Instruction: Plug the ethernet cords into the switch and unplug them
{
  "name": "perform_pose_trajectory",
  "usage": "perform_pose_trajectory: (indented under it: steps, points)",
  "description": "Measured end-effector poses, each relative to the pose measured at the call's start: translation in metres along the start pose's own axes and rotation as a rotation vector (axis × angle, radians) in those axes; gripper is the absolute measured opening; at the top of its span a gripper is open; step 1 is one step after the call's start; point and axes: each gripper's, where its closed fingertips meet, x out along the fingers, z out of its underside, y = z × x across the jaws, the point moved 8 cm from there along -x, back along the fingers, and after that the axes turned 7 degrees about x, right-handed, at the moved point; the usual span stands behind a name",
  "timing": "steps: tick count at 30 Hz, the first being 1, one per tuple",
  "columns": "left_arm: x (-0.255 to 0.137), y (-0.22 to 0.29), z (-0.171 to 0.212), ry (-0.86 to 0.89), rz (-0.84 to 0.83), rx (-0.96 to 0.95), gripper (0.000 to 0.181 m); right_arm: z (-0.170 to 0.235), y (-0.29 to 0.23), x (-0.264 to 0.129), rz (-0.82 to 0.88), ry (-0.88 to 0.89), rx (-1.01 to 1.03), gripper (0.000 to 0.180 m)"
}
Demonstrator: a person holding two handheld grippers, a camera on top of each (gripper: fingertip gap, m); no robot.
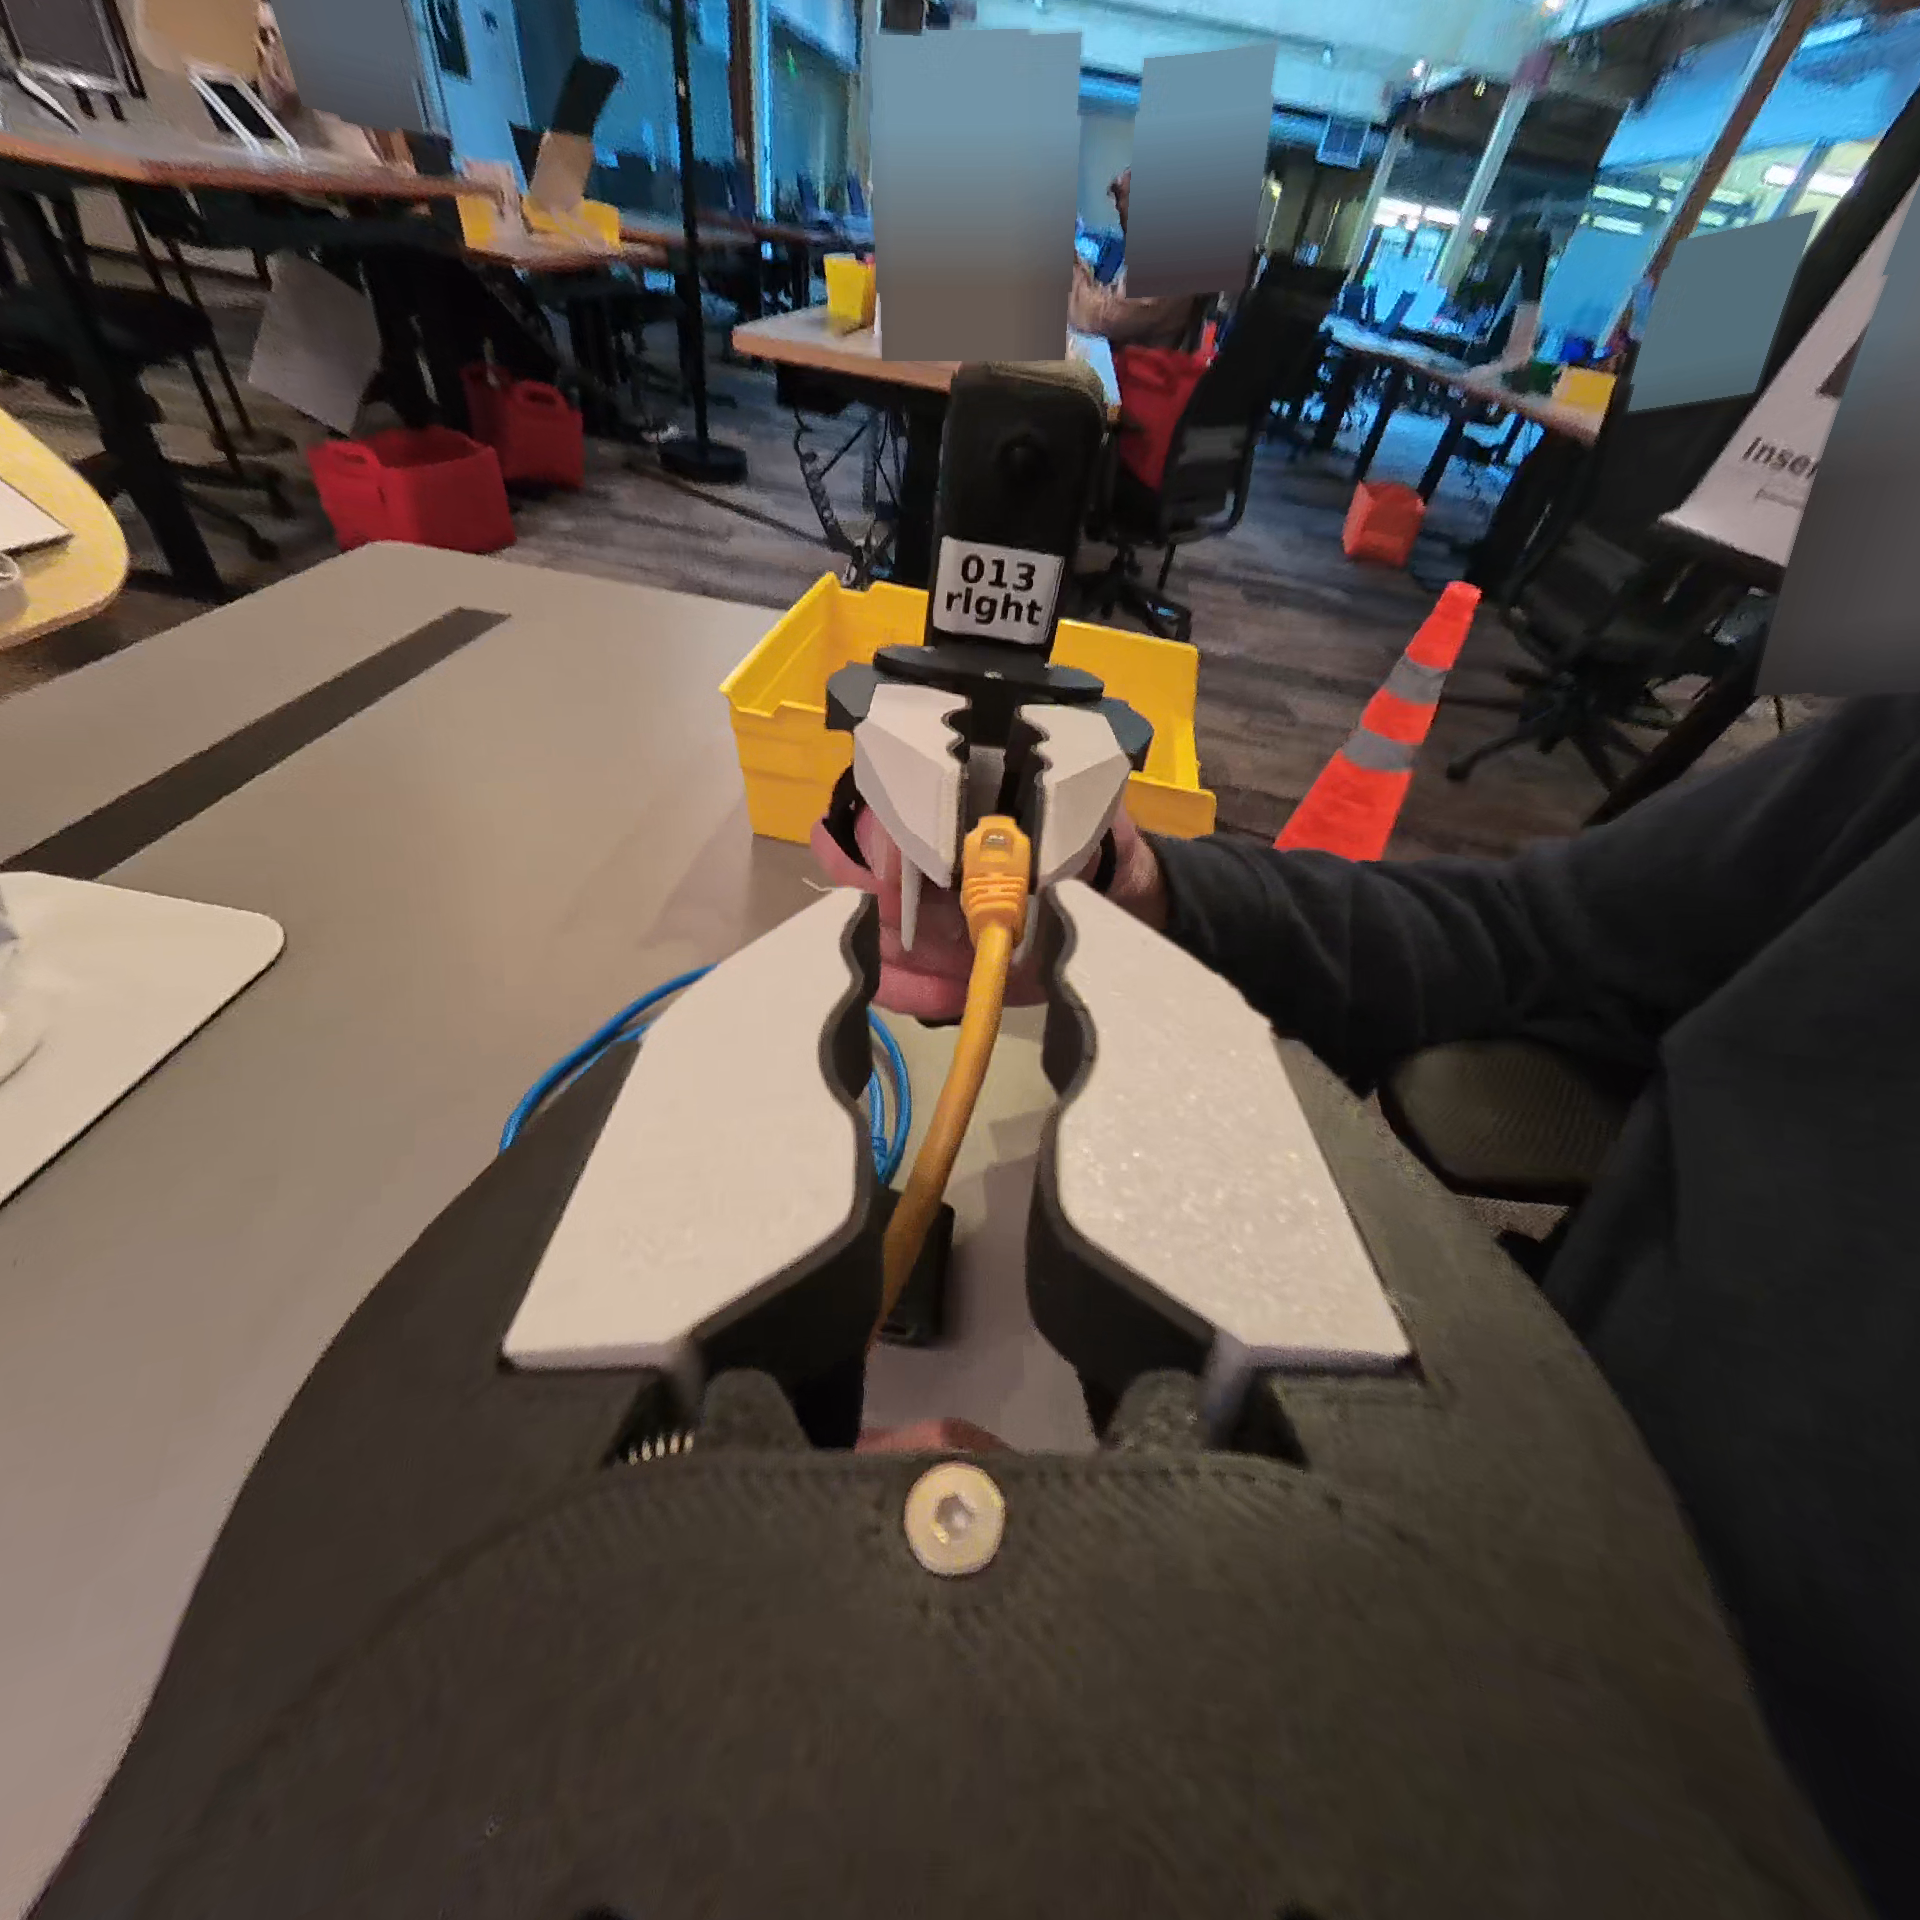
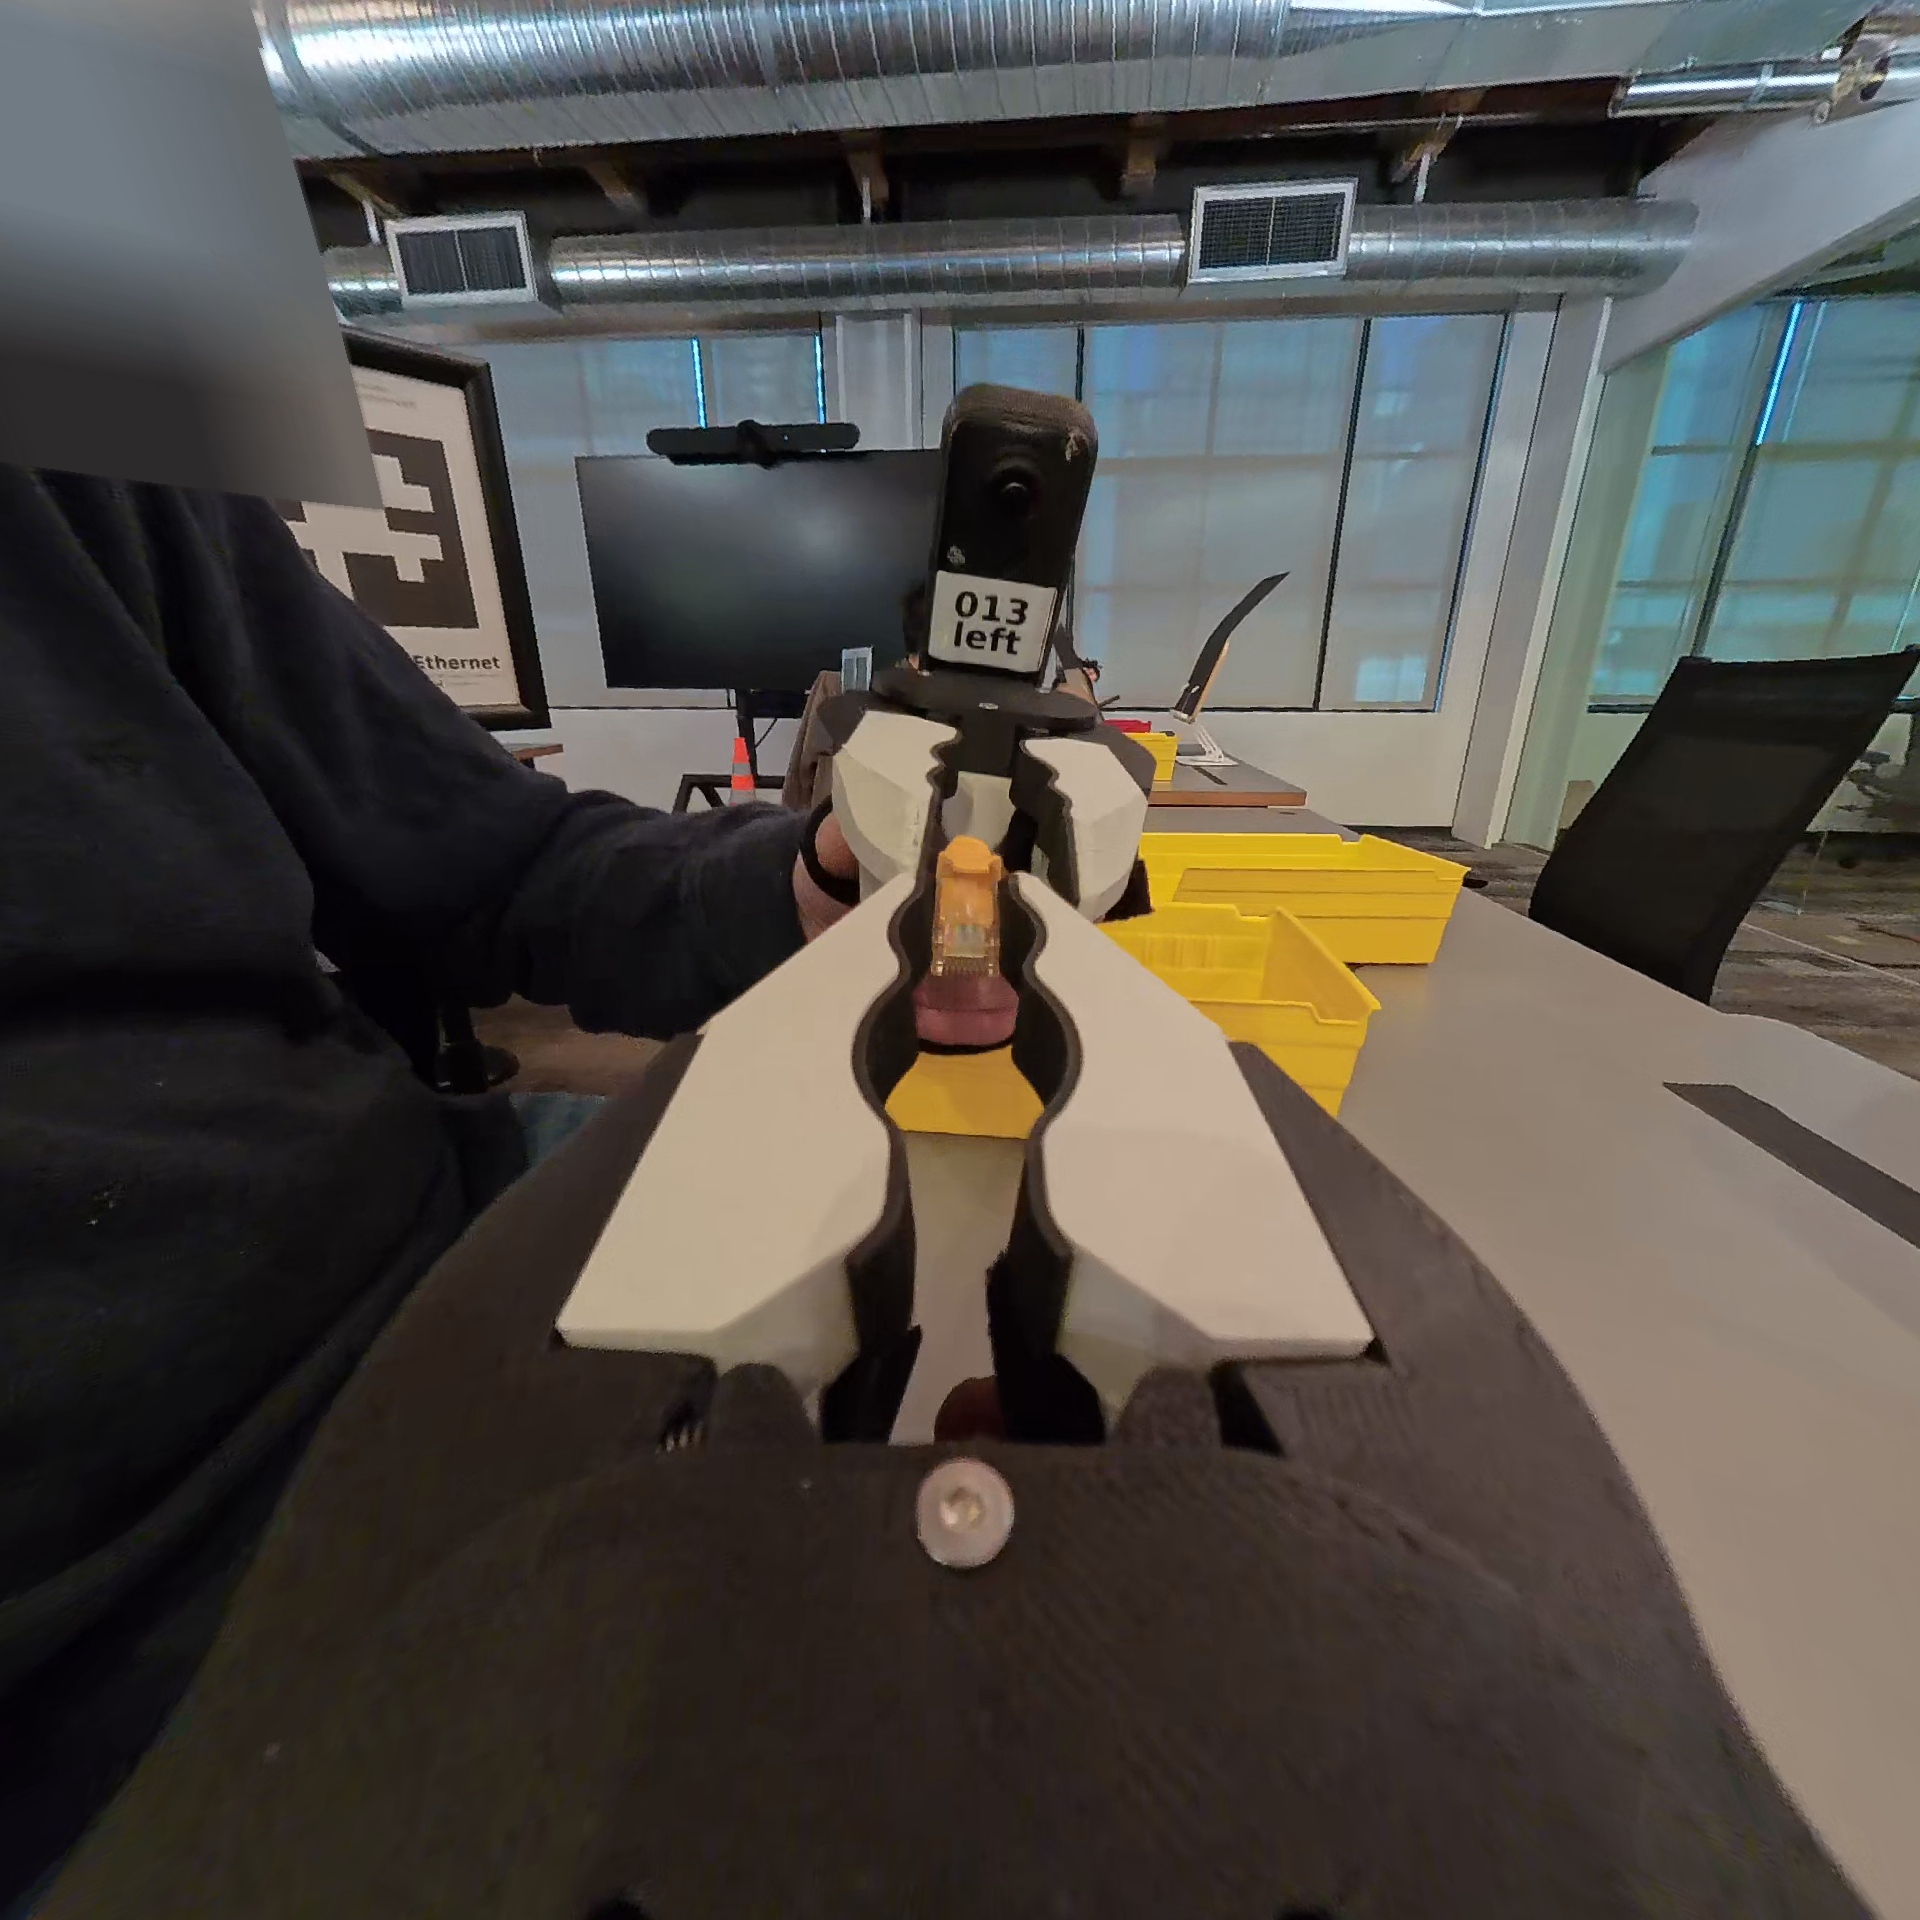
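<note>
In the right wrist view my right gripper [image 2: 968, 896] is shut on the clear-ended plug [image 2: 966, 914] of an orange ethernet cord, holding it in the air with the contacts toward the camera. In the left wrist view that gripper [image 1: 992, 831] faces me with the orange plug [image 1: 997, 857] in it. The orange cord [image 1: 961, 1081] hangs down between my open left gripper's [image 1: 956, 914] fingers without touching them. Its lower end reaches a small black box [image 1: 920, 1288], mostly hidden. A blue cord [image 1: 582, 1060] lies coiled on the grey table [image 1: 364, 1039].
Yellow bins [image 2: 1299, 987] stand on the table behind the grippers; one shows in the left wrist view [image 1: 790, 717]. A white mat [image 1: 114, 997] lies at the left. A person's dark sleeve [image 1: 1455, 935] reaches in. An orange cone [image 1: 1392, 727] and chairs stand on the floor. The grippers are tip to tip, or close to it.
</note>
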Motion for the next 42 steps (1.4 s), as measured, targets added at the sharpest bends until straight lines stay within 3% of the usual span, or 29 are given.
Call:
perform_pose_trajectory:
  steps: [14,32,42]
  points:
    - [0.008,0.007,0.011,0.089,0.007,0.012,0.011,0.005,0.001,-0.006,-0.014,0.032,0.026,0.011]
    - [0.009,0.016,0.008,0.14,-0.043,0.079,0.011,-0.001,-0.003,-0.007,-0.045,0.035,0.044,0.01]
    - [0.007,0.016,0.008,0.236,0.02,0.034,0.011,-0.003,-0.006,-0.005,-0.054,0.021,0.043,0.011]
